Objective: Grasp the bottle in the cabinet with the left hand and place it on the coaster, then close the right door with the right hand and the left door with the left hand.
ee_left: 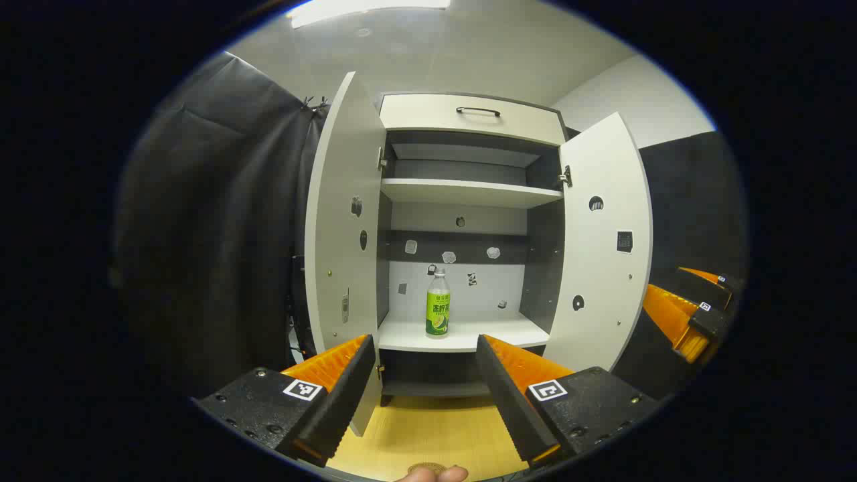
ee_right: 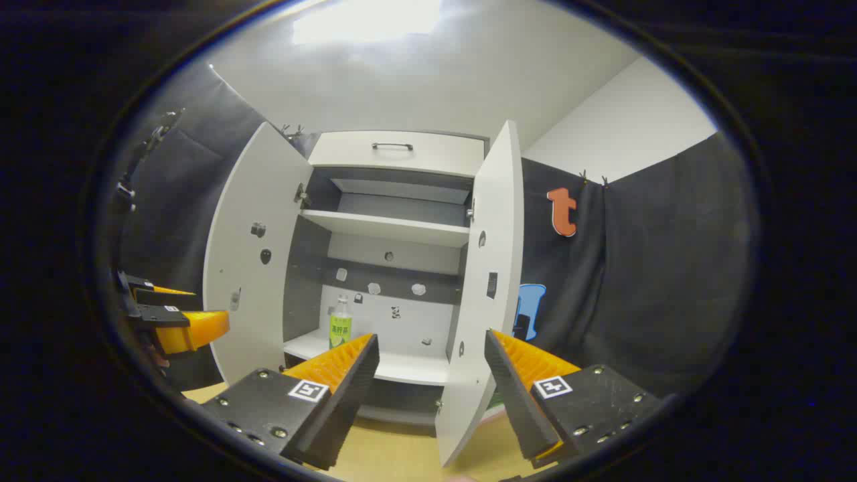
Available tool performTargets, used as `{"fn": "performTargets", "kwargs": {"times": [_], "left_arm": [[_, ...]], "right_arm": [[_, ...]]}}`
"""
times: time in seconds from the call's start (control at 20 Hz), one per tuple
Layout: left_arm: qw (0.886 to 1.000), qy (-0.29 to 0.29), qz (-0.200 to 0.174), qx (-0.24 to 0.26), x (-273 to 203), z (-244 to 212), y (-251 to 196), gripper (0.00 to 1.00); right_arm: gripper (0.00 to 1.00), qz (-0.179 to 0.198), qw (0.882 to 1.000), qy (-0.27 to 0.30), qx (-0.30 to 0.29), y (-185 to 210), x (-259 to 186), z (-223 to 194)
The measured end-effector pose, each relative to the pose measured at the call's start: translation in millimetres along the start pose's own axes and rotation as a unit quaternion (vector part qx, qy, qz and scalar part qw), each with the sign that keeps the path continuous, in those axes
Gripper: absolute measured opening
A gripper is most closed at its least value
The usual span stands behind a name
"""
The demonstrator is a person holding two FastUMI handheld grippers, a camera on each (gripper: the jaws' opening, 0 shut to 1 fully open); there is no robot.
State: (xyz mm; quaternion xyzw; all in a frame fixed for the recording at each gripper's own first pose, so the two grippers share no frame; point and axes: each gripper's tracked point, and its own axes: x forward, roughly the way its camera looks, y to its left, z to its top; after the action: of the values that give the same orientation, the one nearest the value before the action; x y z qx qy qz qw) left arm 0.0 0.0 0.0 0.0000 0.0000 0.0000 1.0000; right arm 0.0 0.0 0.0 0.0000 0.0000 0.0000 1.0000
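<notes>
In the left gripper view, the left gripper hangs over the yellow wooden tabletop with its orange-and-black fingers spread wide, gripping nothing. A fingertip pokes in at the bottom edge, just below a round brown coaster. Beyond stands the white cabinet with the left door and the right door both swung open. The green-labelled bottle stands upright on the lower shelf, well apart from the fingers.

In the right gripper view, the right gripper also has its fingers wide apart and empty, facing the right door's edge.
</notes>
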Motion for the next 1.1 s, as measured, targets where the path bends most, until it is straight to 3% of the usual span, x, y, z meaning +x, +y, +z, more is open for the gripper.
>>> {"fn": "performTargets", "kwargs": {"times": [0.05,0.1,0.4,0.45,0.5,0.65,1.05,1.1], "left_arm": [[1.0,-0.001,0.0,-0.003,2.9,1.6,0.8,1.0],[1.0,-0.004,0.001,-0.005,4.7,2.3,2.5,0.96],[1.0,-0.009,-0.003,0.002,24.9,10.4,16.9,0.96],[1.0,-0.006,-0.006,0.003,28.3,8.9,17.8,0.92],[1.0,-0.003,-0.008,0.007,29.0,6.7,21.2,0.96],[1.0,-0.004,-0.017,0.01,36.3,4.9,20.8,0.96],[0.999,0.005,-0.034,-0.002,83.8,-20.6,17.7,0.96],[0.999,0.004,-0.04,-0.001,92.7,-23.1,15.1,0.92]], "right_arm": [[0.96,0.005,1.0,-0.003,0.0,2.8,1.5,-0.2],[0.96,0.008,1.0,-0.004,0.003,5.3,4.2,-2.4],[0.96,0.006,1.0,0.021,0.019,18.0,25.0,-19.5],[0.96,0.015,0.999,0.022,0.023,24.2,28.3,-20.6],[0.96,0.018,0.999,0.023,0.023,27.5,32.1,-22.7],[0.96,0.003,1.0,0.024,0.014,22.7,41.8,-27.2],[0.94,0.009,0.999,0.024,0.023,35.0,62.0,-36.5],[0.96,0.009,0.999,0.025,0.027,34.3,65.0,-38.5]]}}
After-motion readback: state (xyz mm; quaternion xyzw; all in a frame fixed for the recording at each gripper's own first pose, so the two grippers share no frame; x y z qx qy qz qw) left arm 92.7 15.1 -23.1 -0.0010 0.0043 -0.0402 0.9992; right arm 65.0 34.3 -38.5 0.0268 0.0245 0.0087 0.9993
